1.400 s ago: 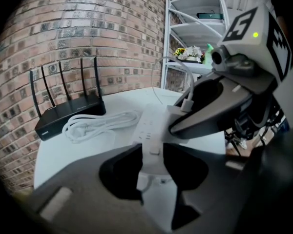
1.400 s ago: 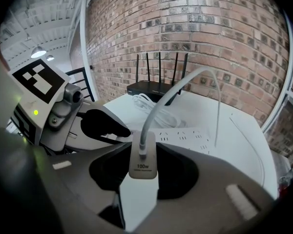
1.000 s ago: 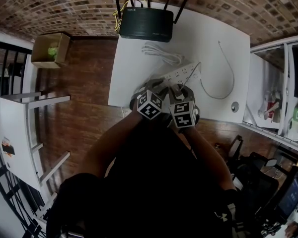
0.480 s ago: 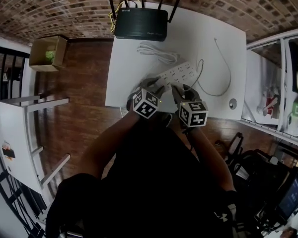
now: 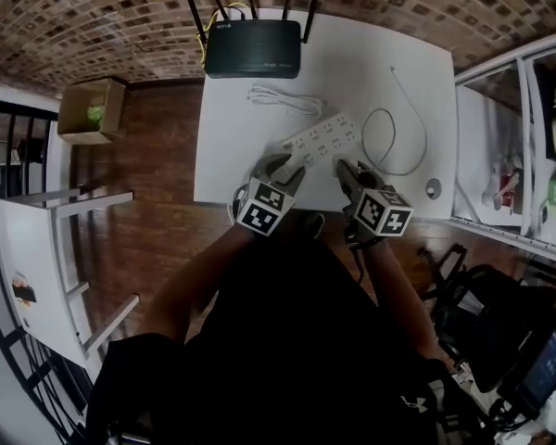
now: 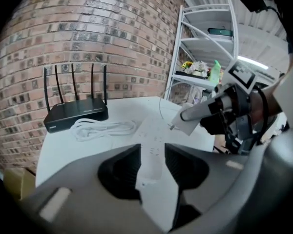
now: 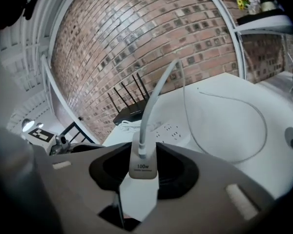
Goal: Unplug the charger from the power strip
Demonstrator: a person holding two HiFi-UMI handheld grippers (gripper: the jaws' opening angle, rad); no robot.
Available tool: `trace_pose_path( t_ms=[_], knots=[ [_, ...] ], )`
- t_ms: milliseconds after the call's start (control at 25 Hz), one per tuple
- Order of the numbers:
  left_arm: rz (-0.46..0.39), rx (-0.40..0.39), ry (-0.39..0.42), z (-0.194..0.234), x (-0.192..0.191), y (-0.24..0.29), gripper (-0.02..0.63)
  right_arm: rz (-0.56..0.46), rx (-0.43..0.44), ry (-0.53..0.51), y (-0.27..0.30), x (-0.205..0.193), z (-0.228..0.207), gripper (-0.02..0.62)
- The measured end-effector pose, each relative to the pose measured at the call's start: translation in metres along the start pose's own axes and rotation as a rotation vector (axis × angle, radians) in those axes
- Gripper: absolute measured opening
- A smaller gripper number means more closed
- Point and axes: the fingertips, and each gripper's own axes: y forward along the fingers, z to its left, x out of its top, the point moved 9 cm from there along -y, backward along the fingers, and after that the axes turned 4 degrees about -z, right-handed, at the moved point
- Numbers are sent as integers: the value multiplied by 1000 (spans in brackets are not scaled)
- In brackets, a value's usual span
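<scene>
The white power strip lies slantwise on the white table. My left gripper hovers over its near end. In the left gripper view the strip runs between the jaws, which are opening and not pressing on it. My right gripper is to the right of the strip and apart from it. It is shut on the white charger, marked 100W, which is out of the strip with its prongs bare. The charger's white cable rises from it and loops over the table.
A black router with antennas stands at the table's far edge. A coiled white cord lies before it. A round hole is near the table's right front corner. White shelving stands to the right; a cardboard box sits on the floor at left.
My right gripper has drawn away to the right of the strip with the charger in it and rolled. My left gripper has lifted a little and its jaws have spread.
</scene>
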Motion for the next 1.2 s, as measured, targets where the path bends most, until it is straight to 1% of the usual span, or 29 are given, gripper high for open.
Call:
trace_pose_path(
  t_ms=[200,360,520,760,880,1040,1120,1200],
  knots=[
    [-11,-7,-17,-12,5,-9,153,-40,-31,122,-16,-1,-21,141],
    [-24,-2,-31,-18,9,-16,153,-61,-26,236,-23,-10,-41,142],
    [-24,2,-33,-23,11,-21,153,-70,-57,323,-28,-18,-60,143],
    [-13,9,-48,-28,10,-28,153,-42,-99,370,-28,-32,-81,143],
    [-2,2,-67,-32,13,-24,153,-36,-101,394,-26,-34,-93,143],
    [3,25,-63,-32,12,-19,153,-27,-91,431,-21,-37,-104,143],
    [8,24,-68,-33,11,-21,153,-30,-89,437,-21,-39,-103,143],
    [1,25,-56,-33,10,-23,153,-33,-107,420,-23,-40,-102,148]
  ],
)
